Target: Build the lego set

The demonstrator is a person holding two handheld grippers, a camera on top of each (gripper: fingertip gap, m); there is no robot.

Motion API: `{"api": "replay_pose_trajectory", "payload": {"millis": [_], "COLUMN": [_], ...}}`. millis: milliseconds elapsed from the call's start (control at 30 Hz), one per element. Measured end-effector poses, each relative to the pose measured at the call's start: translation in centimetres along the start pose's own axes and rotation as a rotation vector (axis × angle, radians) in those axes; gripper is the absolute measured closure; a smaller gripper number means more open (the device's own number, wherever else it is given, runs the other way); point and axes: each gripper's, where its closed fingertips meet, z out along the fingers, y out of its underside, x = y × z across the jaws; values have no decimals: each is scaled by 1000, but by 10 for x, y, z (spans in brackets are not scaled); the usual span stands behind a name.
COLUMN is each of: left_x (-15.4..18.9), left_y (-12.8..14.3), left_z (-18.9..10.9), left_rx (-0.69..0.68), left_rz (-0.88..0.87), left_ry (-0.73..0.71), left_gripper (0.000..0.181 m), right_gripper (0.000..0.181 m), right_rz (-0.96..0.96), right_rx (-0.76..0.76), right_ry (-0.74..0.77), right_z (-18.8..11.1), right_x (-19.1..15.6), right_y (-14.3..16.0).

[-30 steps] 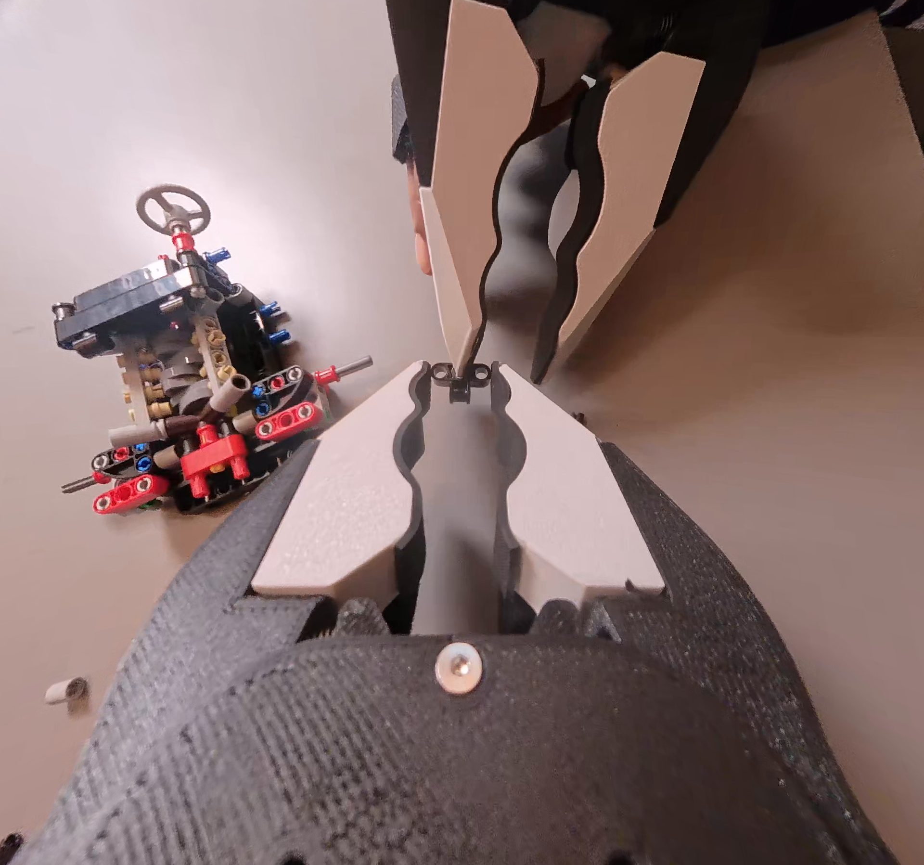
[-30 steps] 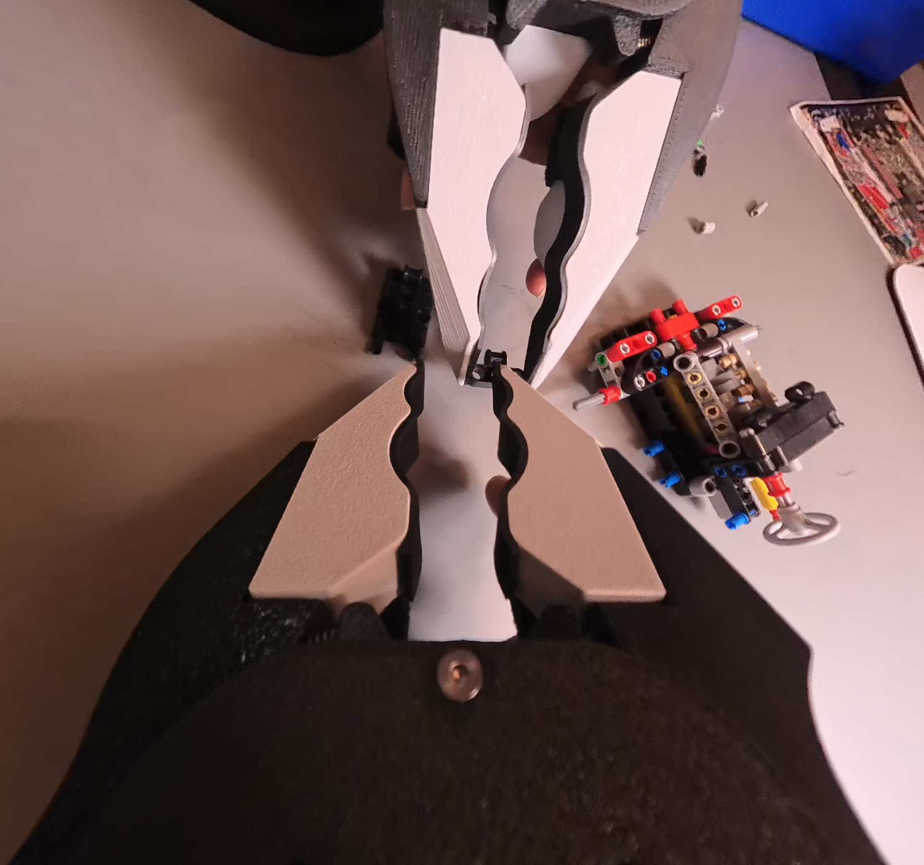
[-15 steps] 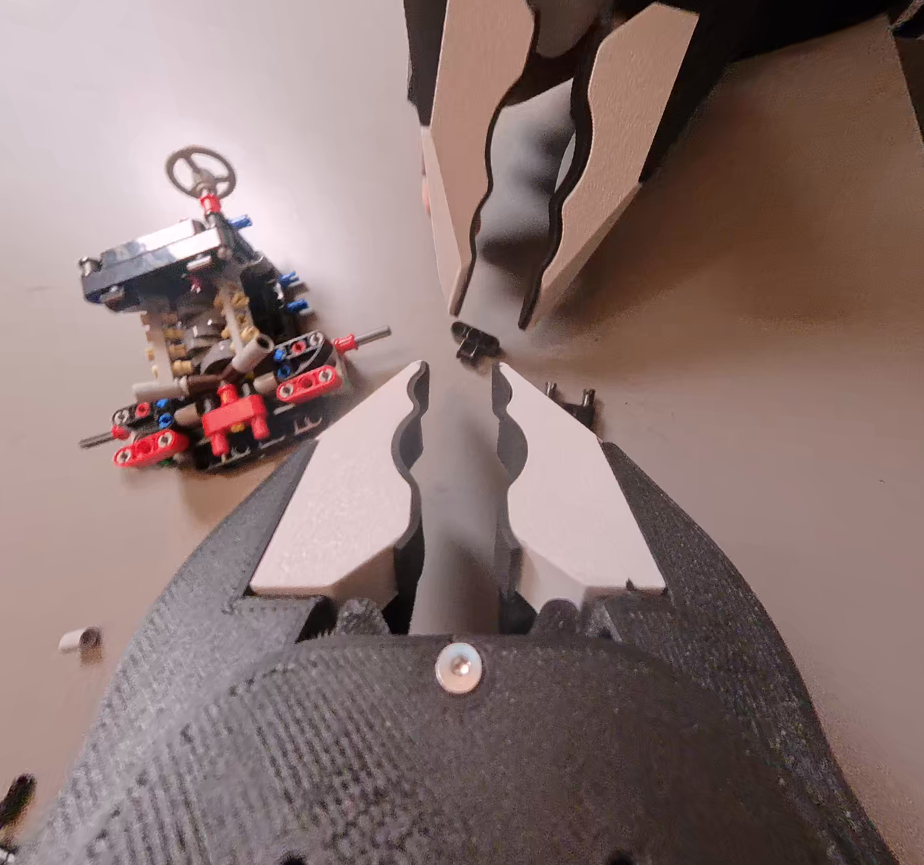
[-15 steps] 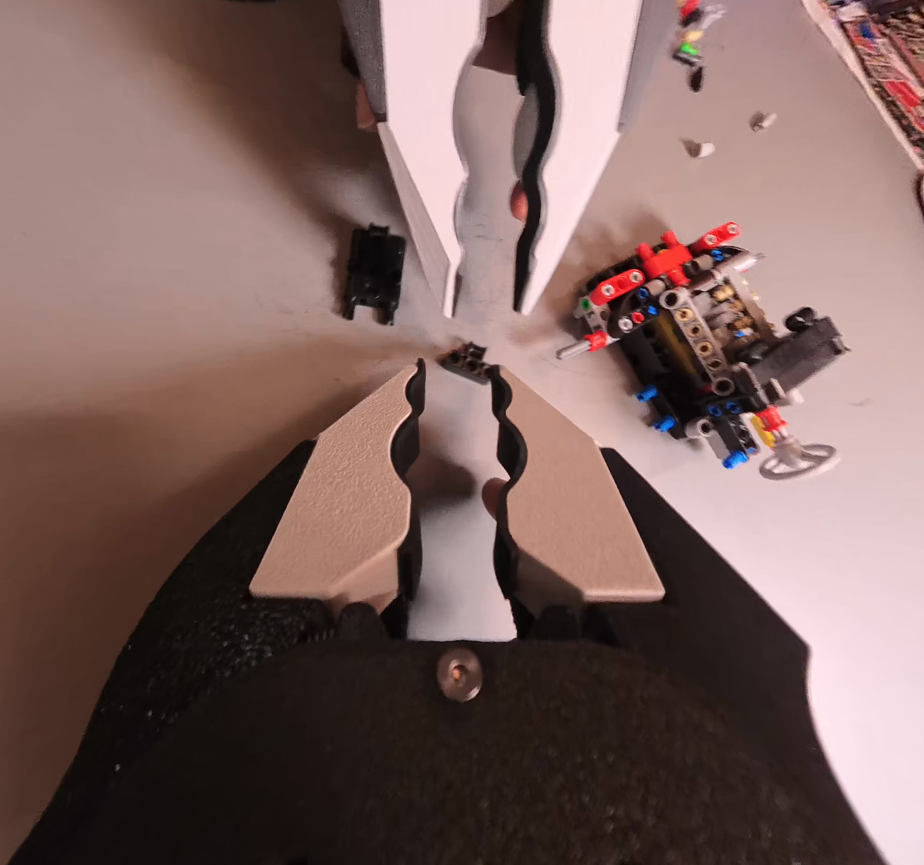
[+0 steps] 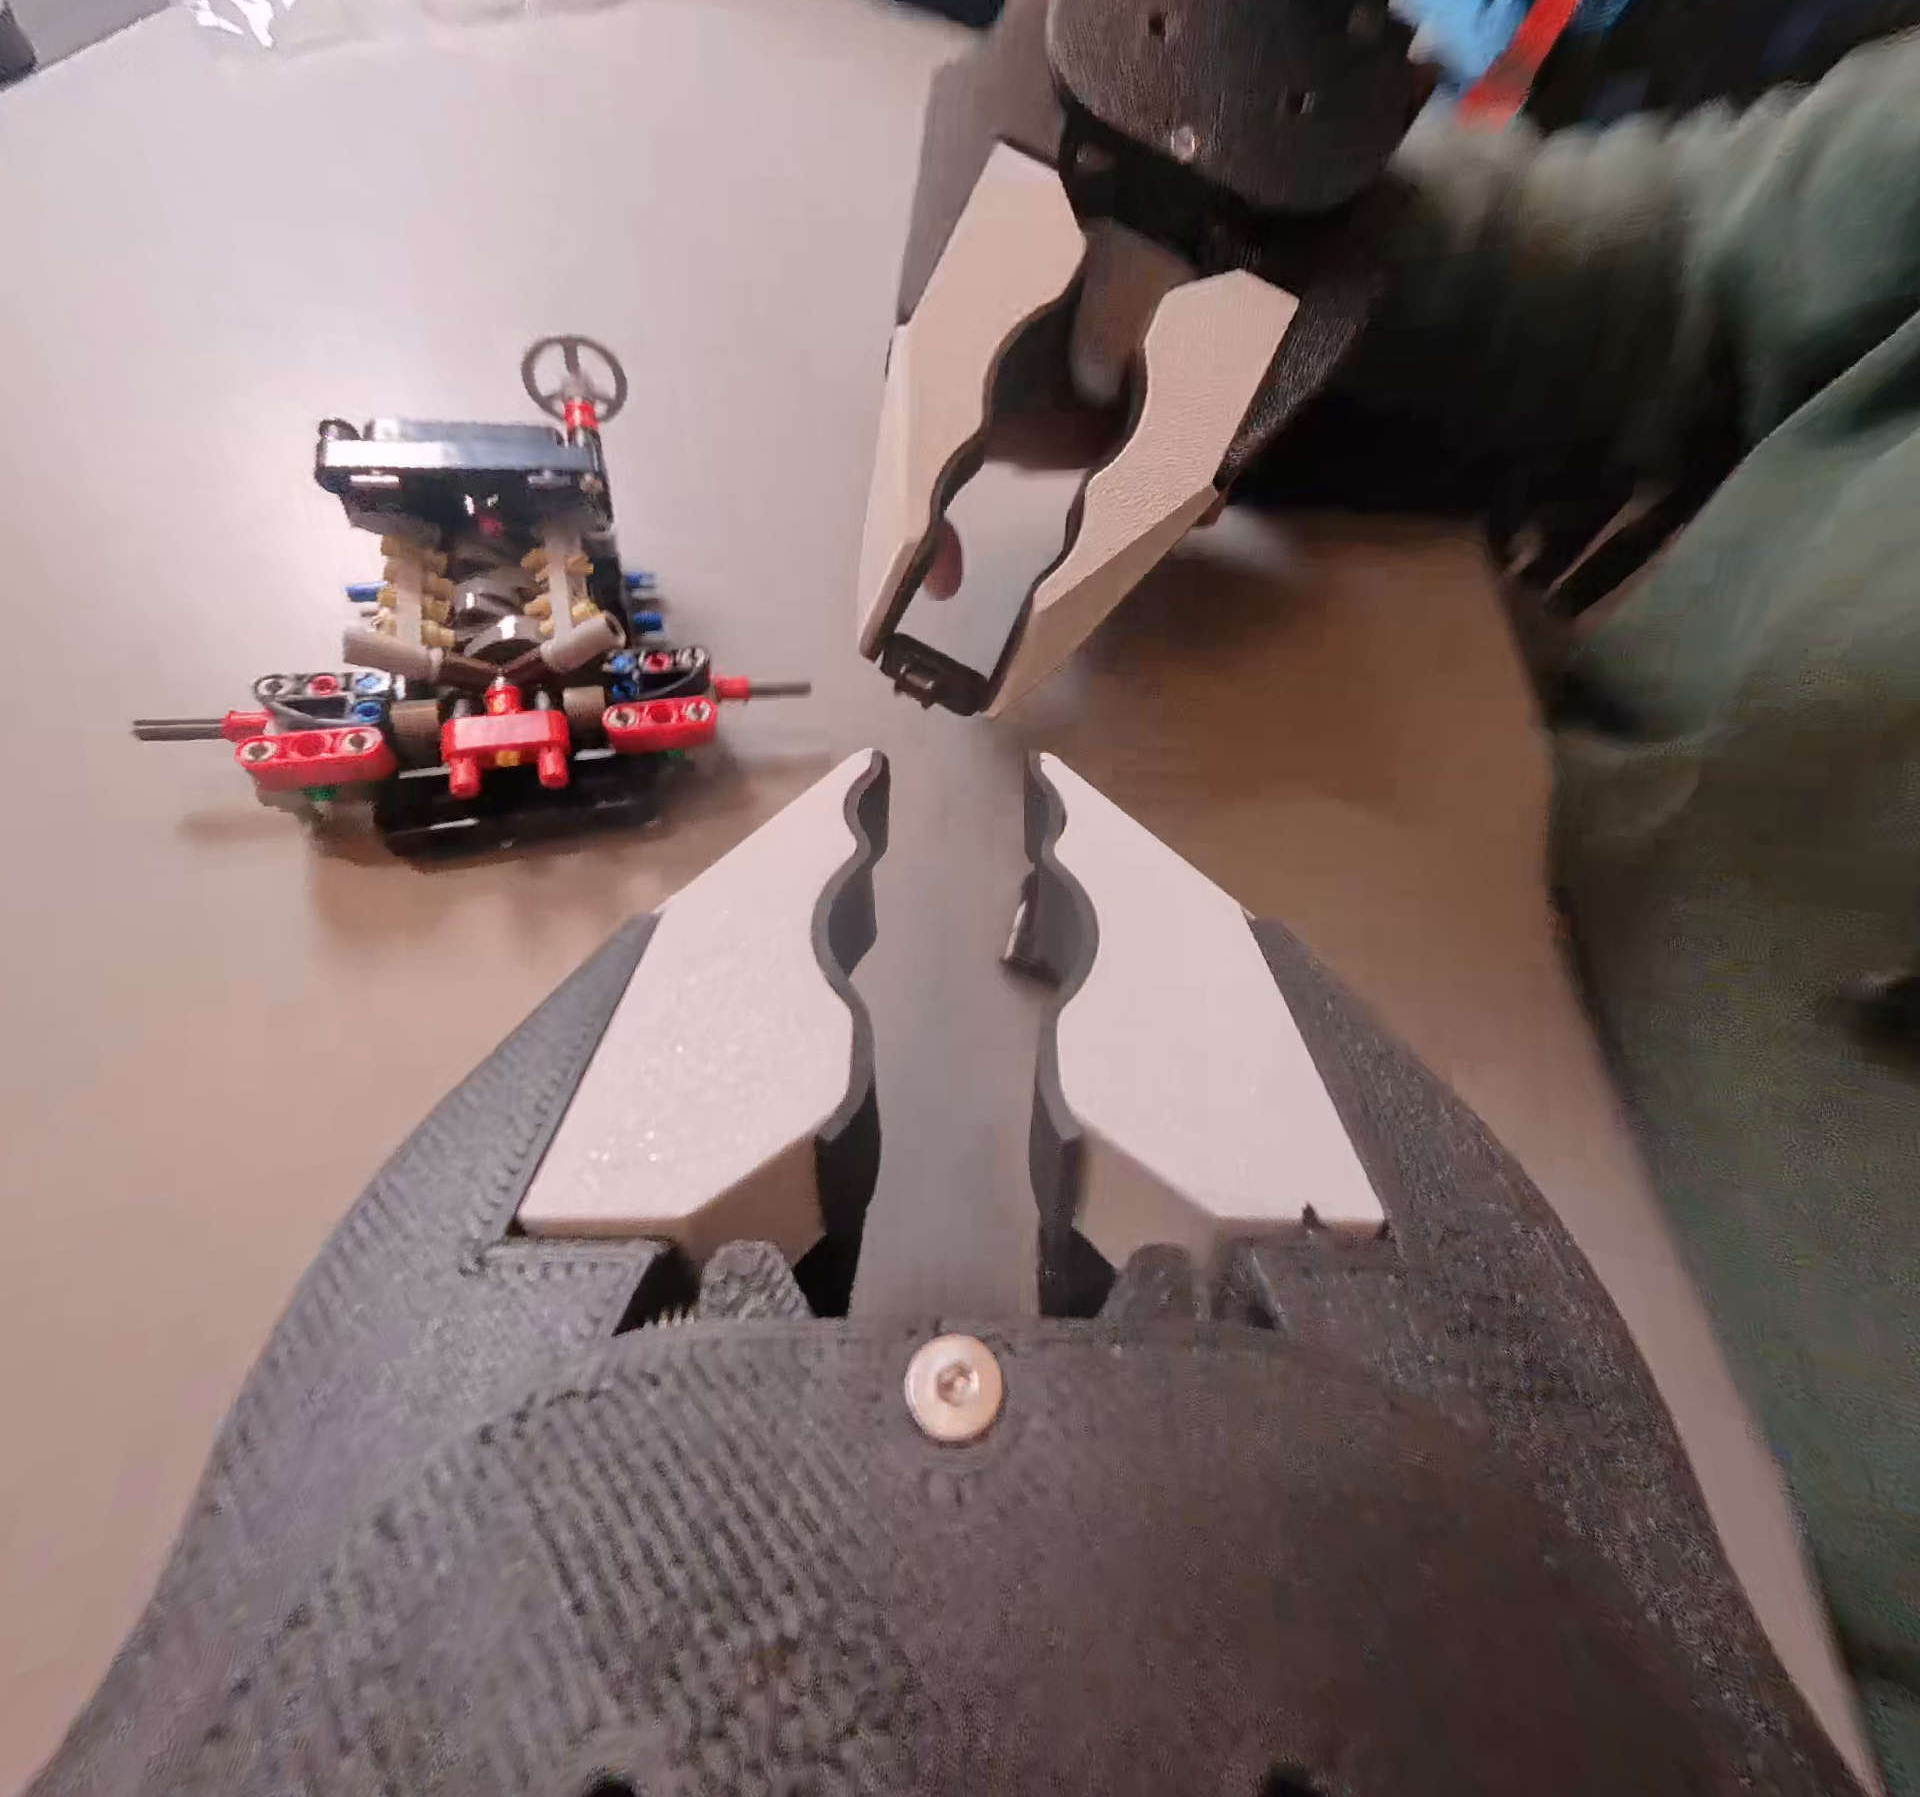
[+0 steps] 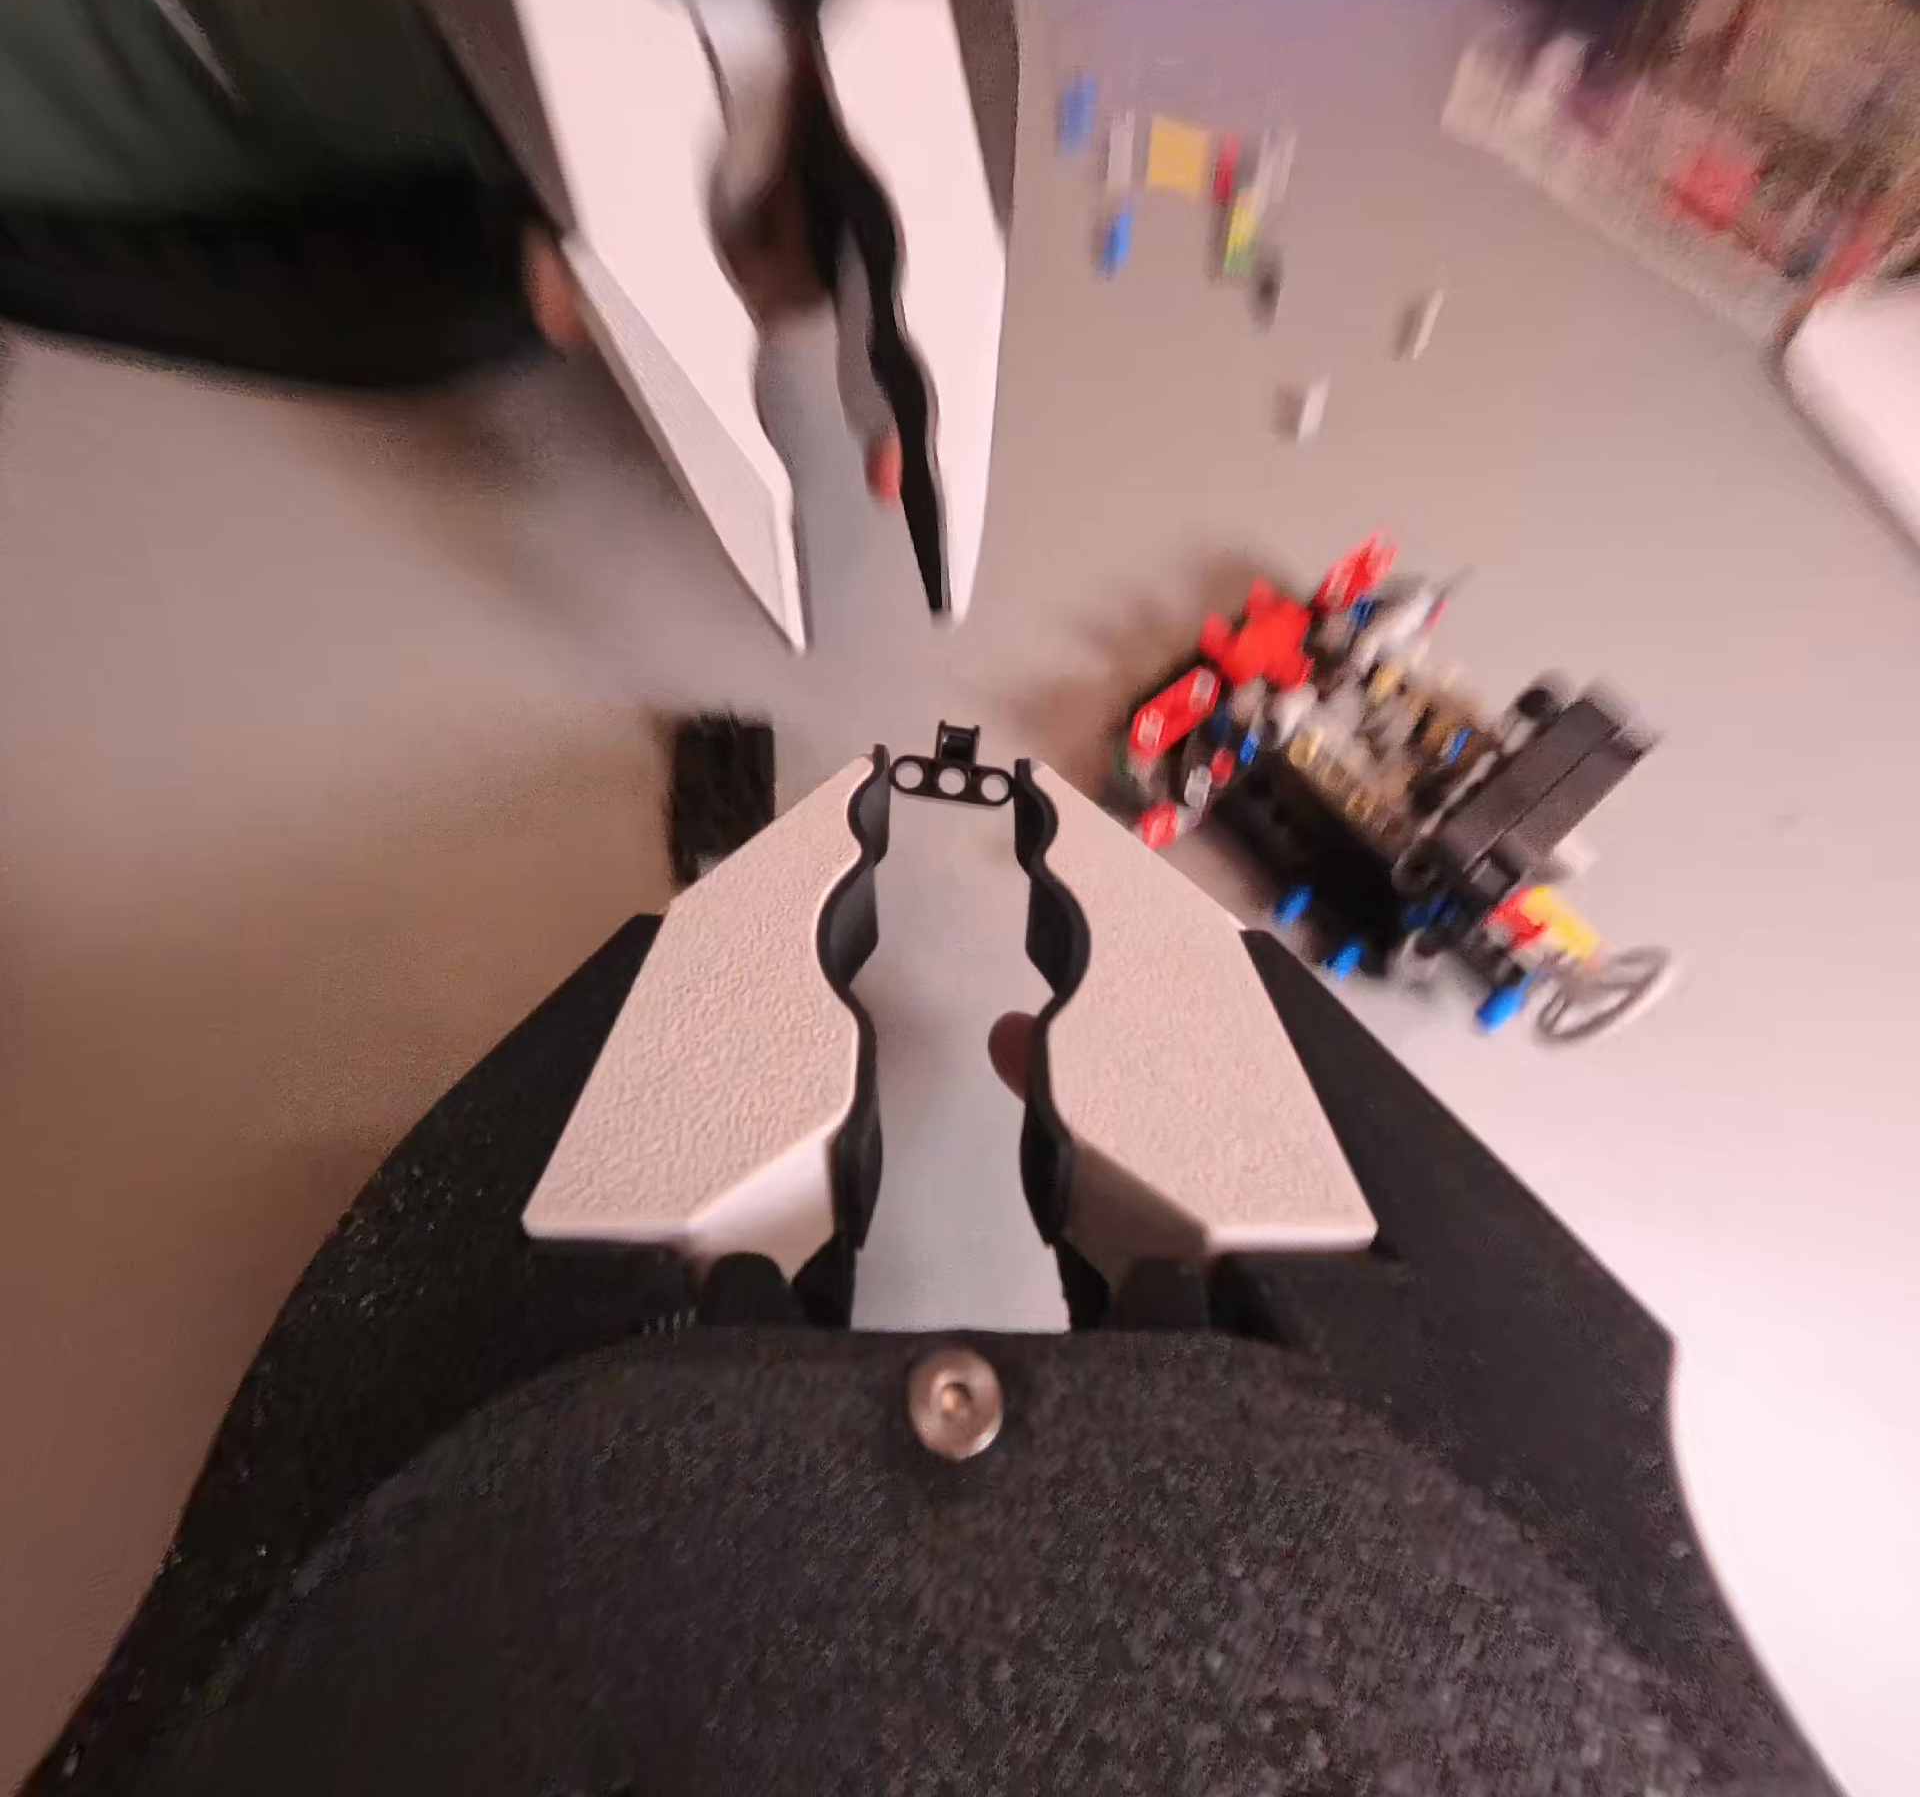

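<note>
My right gripper pinches a small black beam at its jaw tips, while my left gripper hangs narrowly parted, gripping nothing.

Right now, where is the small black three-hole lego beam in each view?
Left wrist view: small black three-hole lego beam centre, gripped by the far right gripper.
Right wrist view: beam centre, between its own tips.
Shared landmark: partly built lego model.
</note>
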Motion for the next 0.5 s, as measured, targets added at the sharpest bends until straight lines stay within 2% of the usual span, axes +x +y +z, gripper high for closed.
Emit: {"api": "replay_pose_trajectory", "payload": {"millis": [100,167,233,367,500], "left_x": [14,22,32,46,51], "left_y": [-37,-61,-75,-94,-95], "left_z": [-16,-28,-31,-30,-33], "left_rx": [256,416,503,597,618], "left_rz": [-208,-286,-326,-510,-604], "left_ry": [204,314,398,600,721], "left_gripper": [153,152,152,152,157], "right_gripper": [159,159,159,159,158], "right_rz": [-23,112,214,179,94], "right_rx": [466,660,787,812,805], "right_ry": [-89,-182,-257,-297,-269], "right_z": [-41,-65,-77,-73,-73], "right_x": [-10,-10,-11,-26,-34], "right_y": [-61,-85,-98,-102,-103]}}
